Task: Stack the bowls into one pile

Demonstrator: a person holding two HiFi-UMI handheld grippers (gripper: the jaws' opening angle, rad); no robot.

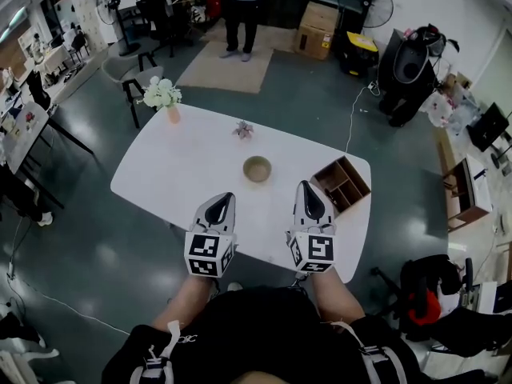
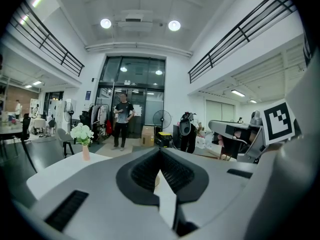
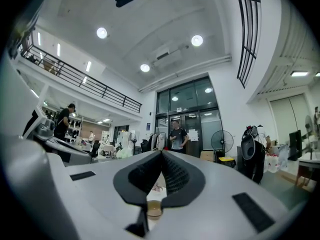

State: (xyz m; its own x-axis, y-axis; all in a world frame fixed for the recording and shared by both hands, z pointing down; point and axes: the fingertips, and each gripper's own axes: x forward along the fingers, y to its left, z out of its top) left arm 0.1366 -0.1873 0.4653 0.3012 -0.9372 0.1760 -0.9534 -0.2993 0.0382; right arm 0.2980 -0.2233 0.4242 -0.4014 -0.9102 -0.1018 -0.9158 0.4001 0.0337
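At the far left of the white table (image 1: 176, 166) stands a vase of white flowers (image 1: 164, 98), well clear of the work. It matters only as something not to sweep with an elbow. The left gripper (image 1: 227, 196) hovers over the near edge of the table, and its own view shows the ribbed pads pressed together with nothing between them. Further in, past a small pink plant (image 1: 243, 130), the tan bowl (image 1: 258, 169) sits upright near the middle of the table, ahead of both grippers and roughly between their lines. From the head view I cannot tell whether it is one bowl or several already nested, and no other bowl shows on the table. The pile may therefore be complete. If a bowl remains to be moved, the jaws should be spread before the reach, not at the rim. One pad should go inside the wall and one outside, and the bowl should be kept level as it is lowered so it seats without rocking. The right gripper (image 1: 306, 185) is likewise closed tight on nothing, with the bowl showing just below its tips in its own view. The wooden divided box (image 1: 342, 184) lies just beside it on the right, so a reach from that side should stay inboard of the box.
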